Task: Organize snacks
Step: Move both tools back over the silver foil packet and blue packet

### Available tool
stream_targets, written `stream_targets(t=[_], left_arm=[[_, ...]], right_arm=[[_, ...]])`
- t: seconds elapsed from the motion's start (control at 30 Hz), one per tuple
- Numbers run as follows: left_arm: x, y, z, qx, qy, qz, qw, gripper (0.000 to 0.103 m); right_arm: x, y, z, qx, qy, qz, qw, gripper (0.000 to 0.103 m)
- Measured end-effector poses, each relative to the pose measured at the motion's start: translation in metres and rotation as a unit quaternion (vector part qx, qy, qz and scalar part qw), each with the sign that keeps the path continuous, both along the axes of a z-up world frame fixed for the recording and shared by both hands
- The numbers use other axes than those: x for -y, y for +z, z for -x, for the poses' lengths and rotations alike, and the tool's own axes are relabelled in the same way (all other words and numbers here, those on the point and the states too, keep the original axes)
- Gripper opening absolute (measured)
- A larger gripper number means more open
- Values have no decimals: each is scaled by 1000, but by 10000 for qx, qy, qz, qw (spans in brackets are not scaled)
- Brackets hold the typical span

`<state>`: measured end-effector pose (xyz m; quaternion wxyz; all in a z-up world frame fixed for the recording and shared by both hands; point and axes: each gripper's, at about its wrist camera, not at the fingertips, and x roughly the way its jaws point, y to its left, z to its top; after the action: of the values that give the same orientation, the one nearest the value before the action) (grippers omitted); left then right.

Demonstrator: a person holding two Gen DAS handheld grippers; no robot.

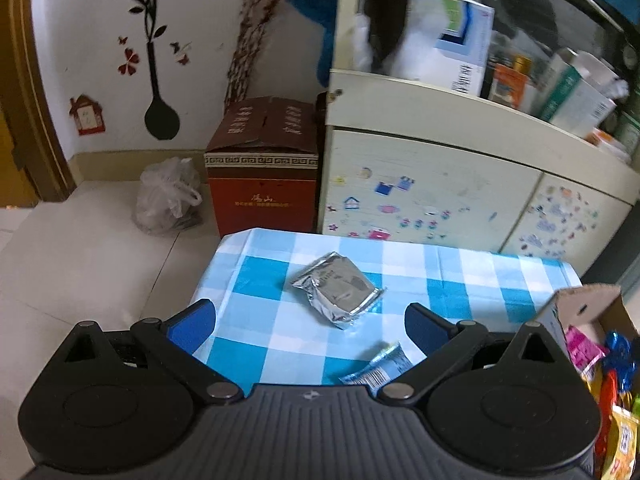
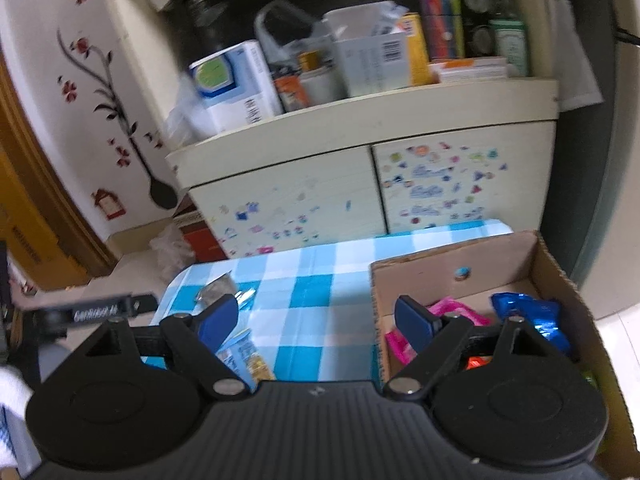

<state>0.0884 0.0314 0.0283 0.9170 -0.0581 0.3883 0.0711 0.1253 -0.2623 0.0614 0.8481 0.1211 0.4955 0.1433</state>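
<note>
A silver foil snack packet [image 1: 338, 288] lies on the blue-and-white checked tablecloth [image 1: 256, 280], just beyond my left gripper [image 1: 308, 320], which stands open and empty. A blue snack wrapper [image 1: 378, 368] lies close under its right finger. My right gripper [image 2: 316, 316] is open with nothing between its fingers, straddling the left wall of a cardboard box [image 2: 452, 272]. The box holds pink [image 2: 456, 312] and blue [image 2: 528, 312] packets. A blue-and-yellow packet [image 2: 248, 356] lies by its left finger, and the silver packet [image 2: 216, 290] is farther back.
A cream cabinet [image 1: 432, 184] with stickers and a cluttered shelf stands behind the table. A red-brown carton [image 1: 262, 168] and a plastic bag [image 1: 168, 196] sit on the floor at the left. The other gripper's black bar [image 2: 96, 312] shows at the left of the right wrist view.
</note>
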Motion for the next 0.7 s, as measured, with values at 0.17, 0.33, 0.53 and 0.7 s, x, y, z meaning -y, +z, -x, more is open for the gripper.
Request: stream_targets(t=[0.17, 0.33, 0.53, 0.7], left_arm=[[-12, -11, -15, -113, 242, 173, 9995, 103], [-17, -23, -34, -269, 342, 468, 9980, 103], [-22, -38, -55, -485, 411, 699, 9955, 103], [-24, -54, -71, -686, 486, 810, 9932, 103]], right_arm=[[-19, -7, 4, -2, 386, 48, 9992, 86], [-40, -19, 9, -48, 823, 142, 9965, 86], [-60, -35, 17, -116, 1288, 251, 9913, 86], [-72, -43, 23, -159, 1598, 335, 9865, 86]])
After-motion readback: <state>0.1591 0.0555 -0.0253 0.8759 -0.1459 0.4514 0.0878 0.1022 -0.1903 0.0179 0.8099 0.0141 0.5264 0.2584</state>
